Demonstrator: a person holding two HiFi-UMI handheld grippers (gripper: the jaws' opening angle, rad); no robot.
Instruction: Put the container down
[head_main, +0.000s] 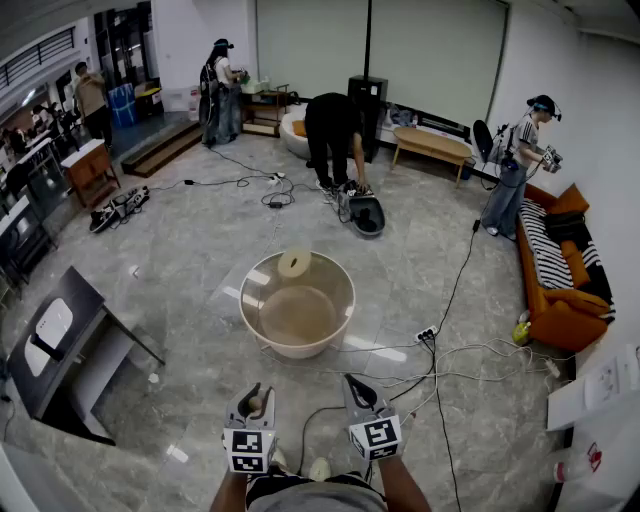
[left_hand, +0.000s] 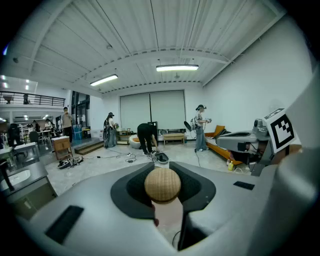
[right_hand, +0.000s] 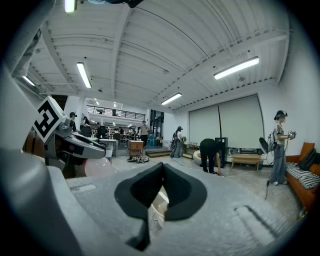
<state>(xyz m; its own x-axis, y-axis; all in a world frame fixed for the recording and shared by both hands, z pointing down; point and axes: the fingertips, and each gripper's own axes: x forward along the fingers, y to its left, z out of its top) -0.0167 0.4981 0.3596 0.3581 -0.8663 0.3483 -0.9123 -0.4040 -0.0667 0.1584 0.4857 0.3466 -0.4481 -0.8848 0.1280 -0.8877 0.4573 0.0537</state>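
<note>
Ahead of both claws, well apart from them, the container (head_main: 297, 310): a wide beige tub, upright on the stone floor (head_main: 180, 300), hollow bare, so by my reading it is already set down. At its rim on the side away from the claws, a pale disc (head_main: 294, 263) with a hole in it; whether it leans on the rim or lies inside cannot be told. Left claw (head_main: 257, 392): partly closed on a wooden ball (left_hand: 162, 184), pads pressing its round sides; something pale hangs under the ball, not identifiable. Right claw (right_hand: 161, 167): jaw tips together, nothing between them. Just ahead and to the right of the right claw, loose cables (head_main: 440, 370) running to a power strip (head_main: 427, 334). Off to the left of the left claw, a black table (head_main: 60, 330). Far beyond the container, a person bending over (head_main: 335, 130). Hazards, as judged: the ball is held on curved faces only, so any easing of the left claw could let it drop and roll across the smooth floor; a step forward could snag the cables; a nudge to the container could knock the disc loose.
</note>
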